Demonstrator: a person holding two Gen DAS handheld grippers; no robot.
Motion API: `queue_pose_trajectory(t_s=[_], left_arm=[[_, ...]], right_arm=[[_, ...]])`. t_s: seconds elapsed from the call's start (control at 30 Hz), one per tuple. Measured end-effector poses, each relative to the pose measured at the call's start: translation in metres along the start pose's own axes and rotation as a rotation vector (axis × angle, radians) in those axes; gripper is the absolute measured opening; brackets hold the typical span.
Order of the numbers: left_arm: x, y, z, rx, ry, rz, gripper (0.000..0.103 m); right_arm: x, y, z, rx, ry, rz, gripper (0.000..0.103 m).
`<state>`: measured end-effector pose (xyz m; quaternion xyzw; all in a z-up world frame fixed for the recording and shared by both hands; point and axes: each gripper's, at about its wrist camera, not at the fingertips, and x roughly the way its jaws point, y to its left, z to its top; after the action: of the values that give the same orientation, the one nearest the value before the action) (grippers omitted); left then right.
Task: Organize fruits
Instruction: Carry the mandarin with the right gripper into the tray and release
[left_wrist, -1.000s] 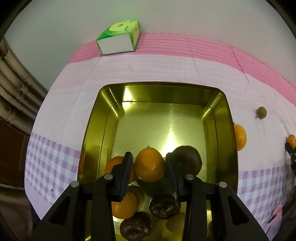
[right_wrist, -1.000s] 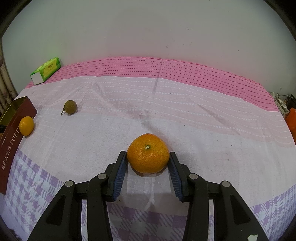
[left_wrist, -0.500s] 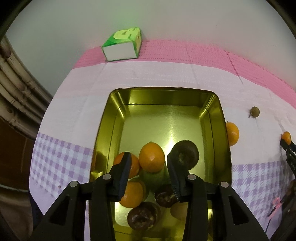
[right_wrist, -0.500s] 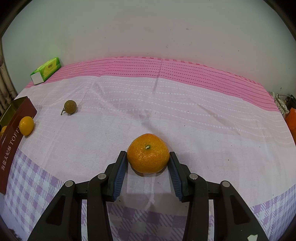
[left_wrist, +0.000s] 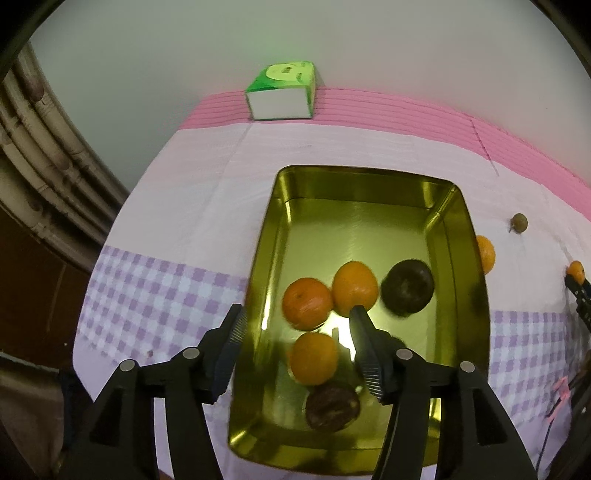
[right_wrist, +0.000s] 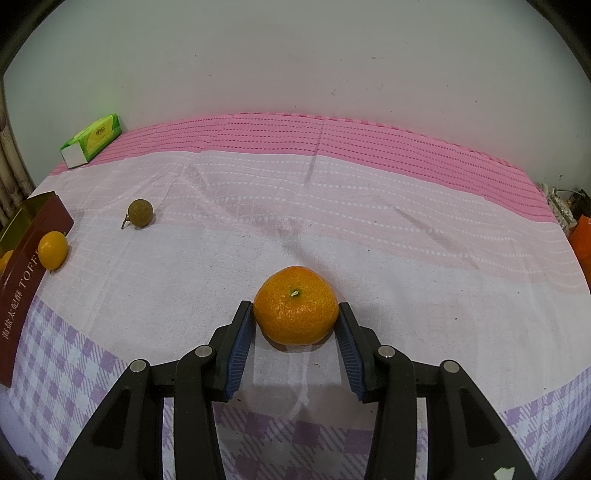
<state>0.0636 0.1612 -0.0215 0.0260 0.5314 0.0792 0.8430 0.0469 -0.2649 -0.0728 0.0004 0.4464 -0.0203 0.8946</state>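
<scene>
Tin (left_wrist: 448, 236) holds three oranges (left_wrist: 354, 288) and two dark fruits (left_wrist: 406, 286).

My left gripper (left_wrist: 295, 325) points steeply down, jaws just opened wide, nothing between my fingertips. My right gripper (right_wrist: 295, 321) also tilts down, both pads pressing the sides of a mandarin (right_wrist: 296, 305) sitting right between my fingertips.

Clothed table (right_wrist: 369, 229); tin (left_wrist: 369, 192), tangerine (right_wrist: 295, 306), perhaps longan (right_wrist: 140, 213).
</scene>
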Motion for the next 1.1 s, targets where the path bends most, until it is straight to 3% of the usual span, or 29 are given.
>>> queue_pose_trajectory(t_s=[0.4,0.6,1.1], left_arm=[[-0.002,0.018,-0.014,-0.001,-0.015,0.039,0.071],[-0.003,0.025,-0.02,-0.005,-0.039,0.063,0.073],[-0.016,0.067,-0.029,-0.137,-0.074,0.051,0.077]], right_arm=[[-0.003,0.011,0.002,0.003,0.017,-0.032,0.039],[-0.02,0.029,0.011,-0.009,0.009,0.01,0.039],[-0.078,0.196,0.031,-0.301,-0.027,0.311,0.039]])
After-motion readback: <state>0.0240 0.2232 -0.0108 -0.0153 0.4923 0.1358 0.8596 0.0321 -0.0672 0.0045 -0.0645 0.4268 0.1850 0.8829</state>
